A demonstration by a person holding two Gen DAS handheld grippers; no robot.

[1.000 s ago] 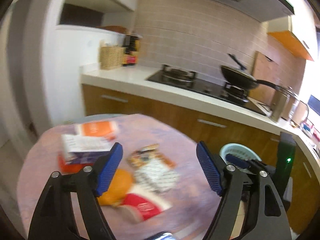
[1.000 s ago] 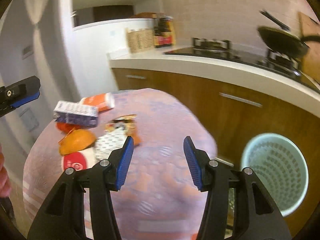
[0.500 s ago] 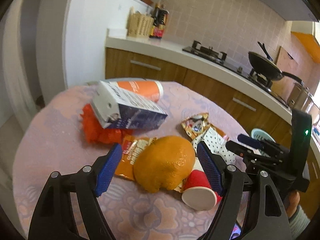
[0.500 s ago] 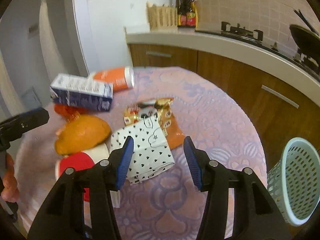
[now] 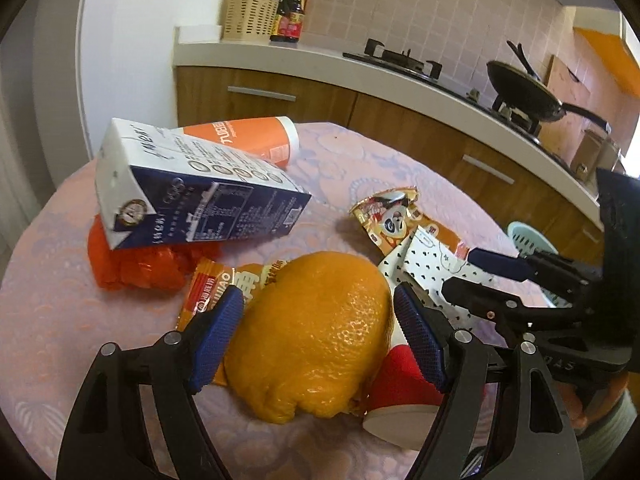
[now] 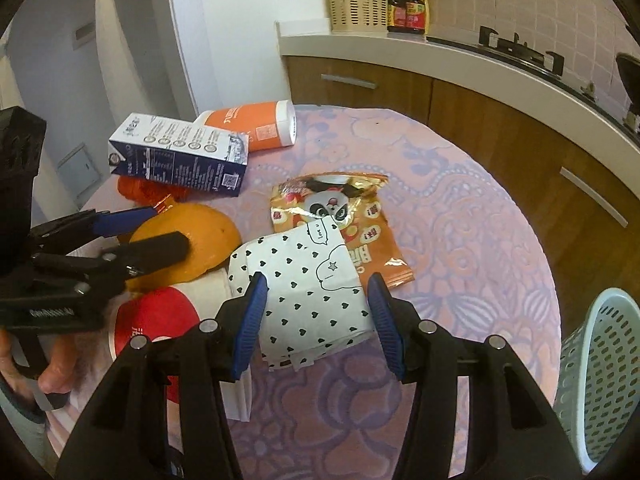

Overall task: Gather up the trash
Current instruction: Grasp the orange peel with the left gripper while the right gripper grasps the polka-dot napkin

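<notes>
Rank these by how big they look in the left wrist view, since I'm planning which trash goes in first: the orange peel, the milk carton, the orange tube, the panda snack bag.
1. milk carton and orange peel: look alike; the peel is nearest the camera, so unsure.
2. orange tube
3. panda snack bag, partly covered.

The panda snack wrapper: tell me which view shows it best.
The right wrist view: the panda snack wrapper lies open to view, only its near part under the heart-print paper bag. The left wrist view shows it smaller, farther off.

Bare tablecloth [image 6: 472, 216] right of the snack bag [image 6: 340, 216]; milk carton [image 6: 180, 156], orange tub [image 6: 252, 124] crowding the left.
</notes>
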